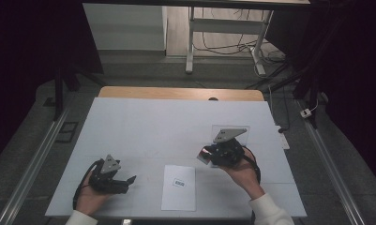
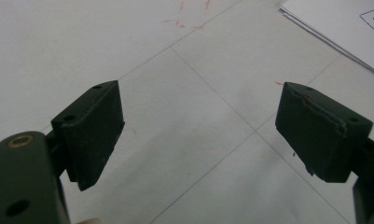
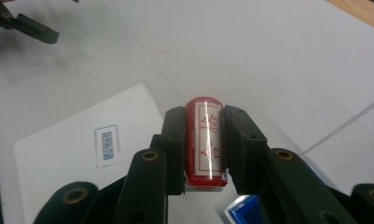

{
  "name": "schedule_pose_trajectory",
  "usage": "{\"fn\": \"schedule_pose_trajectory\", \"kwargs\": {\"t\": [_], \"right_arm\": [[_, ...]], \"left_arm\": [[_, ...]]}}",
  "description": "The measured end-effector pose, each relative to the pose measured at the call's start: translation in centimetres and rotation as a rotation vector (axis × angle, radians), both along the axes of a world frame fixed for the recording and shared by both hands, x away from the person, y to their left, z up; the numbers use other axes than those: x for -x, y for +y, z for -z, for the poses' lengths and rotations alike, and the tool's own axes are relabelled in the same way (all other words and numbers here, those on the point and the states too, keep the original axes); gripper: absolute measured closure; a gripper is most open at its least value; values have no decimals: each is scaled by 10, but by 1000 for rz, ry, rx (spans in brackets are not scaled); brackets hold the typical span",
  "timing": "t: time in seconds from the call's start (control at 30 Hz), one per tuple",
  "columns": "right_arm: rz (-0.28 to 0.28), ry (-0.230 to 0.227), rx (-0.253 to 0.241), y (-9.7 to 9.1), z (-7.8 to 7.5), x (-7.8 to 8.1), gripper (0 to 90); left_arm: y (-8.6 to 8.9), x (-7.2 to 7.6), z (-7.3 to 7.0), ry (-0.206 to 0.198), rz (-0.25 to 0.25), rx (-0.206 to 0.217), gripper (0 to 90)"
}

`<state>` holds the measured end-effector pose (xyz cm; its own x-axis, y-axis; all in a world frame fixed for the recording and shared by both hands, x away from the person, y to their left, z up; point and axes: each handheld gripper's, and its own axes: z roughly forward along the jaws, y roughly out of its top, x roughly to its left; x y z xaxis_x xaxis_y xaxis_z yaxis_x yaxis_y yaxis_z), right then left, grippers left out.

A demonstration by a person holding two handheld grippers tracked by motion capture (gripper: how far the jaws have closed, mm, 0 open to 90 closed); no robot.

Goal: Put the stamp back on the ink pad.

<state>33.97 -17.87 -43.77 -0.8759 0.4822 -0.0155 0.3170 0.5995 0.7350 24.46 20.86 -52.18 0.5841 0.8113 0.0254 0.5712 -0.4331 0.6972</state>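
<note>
Right gripper fingers clench a red stamp above paper; left gripper fingers spread, holding nothing.

Stamp: red body, white face with red characters inside a thin red border. Paper: white, bearing a small blue rectangular print with a fine outline. Table cover: white, faint grey seam lines, a few red scribbles. Both grippers: black, with brass-coloured rivets. Blue-and-white object low in the right gripper view. Wooden table edge: tan.
</note>
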Motion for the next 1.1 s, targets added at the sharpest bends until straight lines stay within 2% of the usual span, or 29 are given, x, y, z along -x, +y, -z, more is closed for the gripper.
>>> {"fn": "schedule_pose_trajectory", "kwargs": {"t": [0.83,1.1], "right_arm": [[190,-30,23,-51,-3,-22,695],[236,-34,65,-63,1,-29,695]], "left_arm": [[0,0,1,2,1,-7,154],[-1,0,1,1,2,-9,155]]}}
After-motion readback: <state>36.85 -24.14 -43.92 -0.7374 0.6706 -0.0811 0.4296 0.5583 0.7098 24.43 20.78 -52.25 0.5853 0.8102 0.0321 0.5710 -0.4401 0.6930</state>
